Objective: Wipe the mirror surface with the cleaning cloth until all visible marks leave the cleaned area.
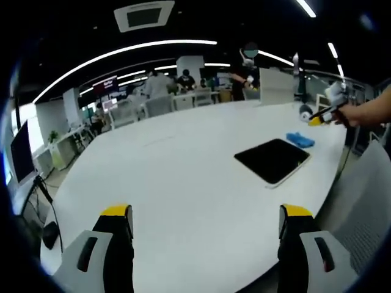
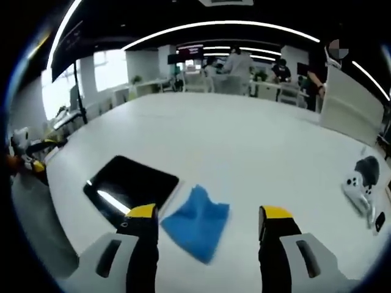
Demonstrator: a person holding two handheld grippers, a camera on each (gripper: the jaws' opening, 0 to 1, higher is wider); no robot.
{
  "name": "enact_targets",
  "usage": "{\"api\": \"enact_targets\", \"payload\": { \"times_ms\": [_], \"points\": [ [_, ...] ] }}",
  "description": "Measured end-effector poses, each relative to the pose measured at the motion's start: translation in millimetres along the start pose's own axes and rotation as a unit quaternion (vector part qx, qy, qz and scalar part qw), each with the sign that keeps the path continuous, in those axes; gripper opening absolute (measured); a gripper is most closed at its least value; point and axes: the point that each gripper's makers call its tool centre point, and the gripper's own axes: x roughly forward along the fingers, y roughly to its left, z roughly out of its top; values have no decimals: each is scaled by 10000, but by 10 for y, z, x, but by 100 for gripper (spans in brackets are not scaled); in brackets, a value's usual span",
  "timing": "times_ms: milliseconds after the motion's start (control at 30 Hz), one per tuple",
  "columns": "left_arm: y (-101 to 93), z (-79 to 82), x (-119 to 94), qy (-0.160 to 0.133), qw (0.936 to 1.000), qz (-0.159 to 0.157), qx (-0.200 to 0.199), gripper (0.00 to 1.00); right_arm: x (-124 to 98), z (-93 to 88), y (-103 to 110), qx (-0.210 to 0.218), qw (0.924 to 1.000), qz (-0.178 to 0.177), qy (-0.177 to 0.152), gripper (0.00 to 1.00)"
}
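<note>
In the left gripper view, the left tongs [image 1: 206, 229] rise from the bottom edge with their yellow-tipped jaws spread wide and nothing between them, hovering over a bare stretch of the white tabletop [image 1: 183, 165]. Farther out, toward the right, the mirror [image 1: 272, 160] lies flat on the tabletop, its surface dark and its frame pale. The blue cleaning cloth [image 1: 300, 140] lies crumpled just beyond the mirror's far corner. At the right edge a person's hand [image 1: 357, 113] holds the right tongs [image 1: 316, 119], well beyond the cloth. People stand among desks in the background.

In the right gripper view, the right tongs [image 2: 209, 224] are spread apart and hold nothing. The cleaning cloth [image 2: 197, 222] lies on the tabletop [image 2: 244, 146] between the two jaws, nearer the left one. The mirror [image 2: 128, 188] lies just left of the cloth, a ceiling light reflected in it as a bright streak. A white game controller [image 2: 359, 190] rests near the right edge of the tabletop.
</note>
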Motion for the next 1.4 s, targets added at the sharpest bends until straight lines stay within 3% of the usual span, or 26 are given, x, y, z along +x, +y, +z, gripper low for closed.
{"api": "enact_targets", "payload": {
  "times_ms": [333,667,900,1000,1100,1400],
  "points": [
    [34,-32,6,72,10000,56,27,99,321,-182,89,25,9995,118,288,56],
    [42,-44,10,80,9999,76,36,99,451,-291,105,111,9989,77,445,33],
    [31,-59,13,107,9999,41,48,99,578,-431,164,37,9971,19,756,21],
    [29,-65,12,114,9999,34,57,99,594,-418,170,108,9972,0,740,17],
    [31,-63,13,109,9999,36,54,99,585,-425,171,9,9966,10,827,2],
    [30,-61,12,100,9999,34,80,99,592,-426,144,336,9951,109,920,1]
  ]
}}
